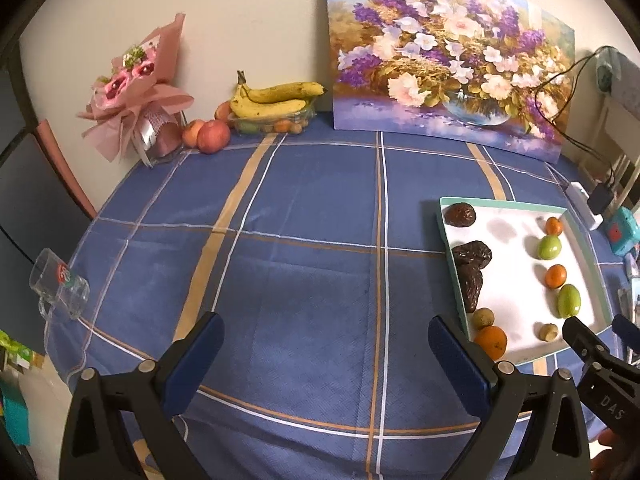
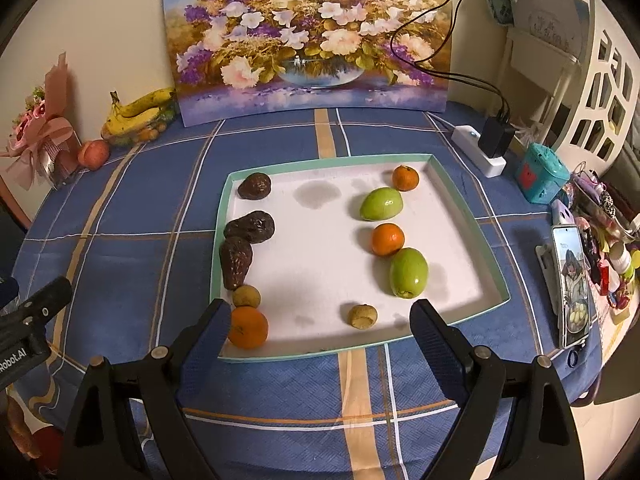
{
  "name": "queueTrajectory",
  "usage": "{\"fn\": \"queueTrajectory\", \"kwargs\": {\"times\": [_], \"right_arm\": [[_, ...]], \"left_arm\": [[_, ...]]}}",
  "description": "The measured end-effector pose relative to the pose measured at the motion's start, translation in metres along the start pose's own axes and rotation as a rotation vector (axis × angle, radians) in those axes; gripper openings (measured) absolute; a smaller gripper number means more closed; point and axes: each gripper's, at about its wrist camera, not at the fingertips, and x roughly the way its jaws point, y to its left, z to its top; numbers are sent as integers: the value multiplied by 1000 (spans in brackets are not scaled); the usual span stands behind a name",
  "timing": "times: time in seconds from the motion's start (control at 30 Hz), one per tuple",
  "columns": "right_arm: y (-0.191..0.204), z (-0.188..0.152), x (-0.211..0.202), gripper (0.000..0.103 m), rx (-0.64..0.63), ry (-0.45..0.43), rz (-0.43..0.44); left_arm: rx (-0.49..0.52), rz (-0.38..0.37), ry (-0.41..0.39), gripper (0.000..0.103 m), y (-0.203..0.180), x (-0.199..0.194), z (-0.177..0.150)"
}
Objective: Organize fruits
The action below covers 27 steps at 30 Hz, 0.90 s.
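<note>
A white tray with a teal rim [image 2: 320, 159] lies on the blue checked tablecloth. Along its left side sit three dark wrinkled fruits [image 2: 249, 227], a small brown fruit [image 2: 246, 295] and an orange [image 2: 247, 327]. On its right side two small oranges [image 2: 387, 239] alternate with two green fruits [image 2: 408, 273]; a small brown fruit [image 2: 362, 316] lies near the front. My right gripper [image 2: 316, 328] is open and empty above the tray's front edge. My left gripper [image 1: 326, 344] is open and empty over bare cloth, left of the tray [image 1: 450, 240].
Bananas on a clear box of fruit [image 1: 276, 116] and apples [image 1: 208, 136] stand at the back by a pink bouquet [image 1: 136, 96]. A flower painting [image 1: 448, 60] leans on the wall. A glass mug [image 1: 60, 284] lies at left. A phone [image 2: 572, 284], power strip [image 2: 480, 148] and clutter sit at right.
</note>
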Motion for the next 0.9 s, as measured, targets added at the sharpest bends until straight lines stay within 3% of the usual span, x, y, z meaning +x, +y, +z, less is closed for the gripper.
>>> {"fn": "queueTrajectory", "kwargs": {"times": [0.33, 0.9], "right_arm": [[0, 0, 0, 91, 0, -1, 0], [-1, 0, 1, 91, -2, 2, 1]], "left_arm": [[26, -10, 56, 103, -4, 8, -3], [41, -16, 82, 103, -5, 12, -3]]}}
